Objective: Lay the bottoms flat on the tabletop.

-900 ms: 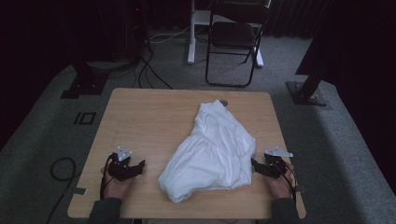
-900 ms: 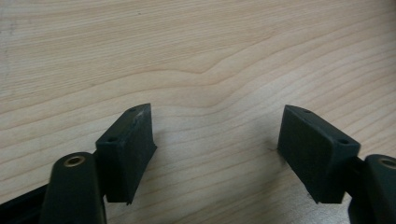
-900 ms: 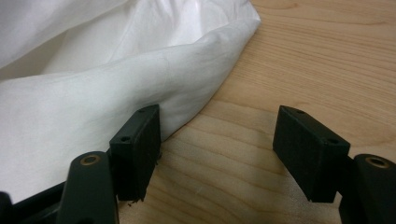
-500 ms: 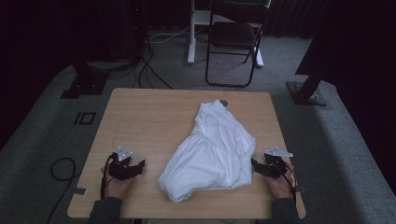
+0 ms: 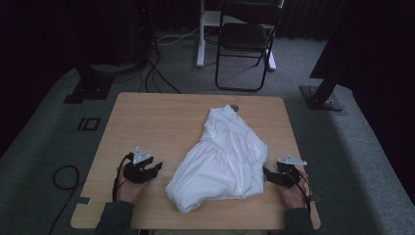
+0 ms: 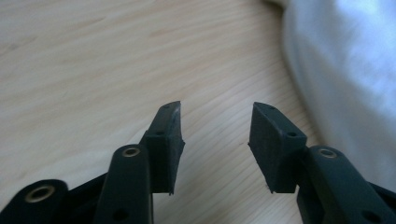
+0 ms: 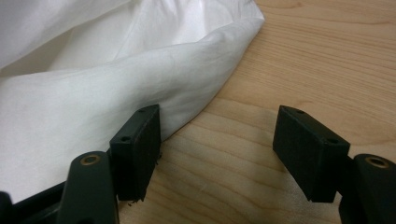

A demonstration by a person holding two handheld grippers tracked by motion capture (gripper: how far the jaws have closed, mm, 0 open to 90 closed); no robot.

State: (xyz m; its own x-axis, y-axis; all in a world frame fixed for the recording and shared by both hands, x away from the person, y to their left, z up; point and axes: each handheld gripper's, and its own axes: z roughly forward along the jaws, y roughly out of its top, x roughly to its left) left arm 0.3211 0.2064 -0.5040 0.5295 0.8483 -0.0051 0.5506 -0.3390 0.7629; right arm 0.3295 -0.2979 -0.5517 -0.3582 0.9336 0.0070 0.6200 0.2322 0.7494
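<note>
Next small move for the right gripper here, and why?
Probably ease the right gripper sideways into the white cloth so its edge slips between the jaws, then close. The jaws stand open on bare table, one pad against the hem, nothing gripped. The left gripper is open too, just short of the cloth.

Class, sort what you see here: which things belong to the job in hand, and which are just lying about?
In the job:
white garment
left gripper, open
right gripper, open
wooden table

Lying about:
folding chair
floor cables
black stand base
</note>
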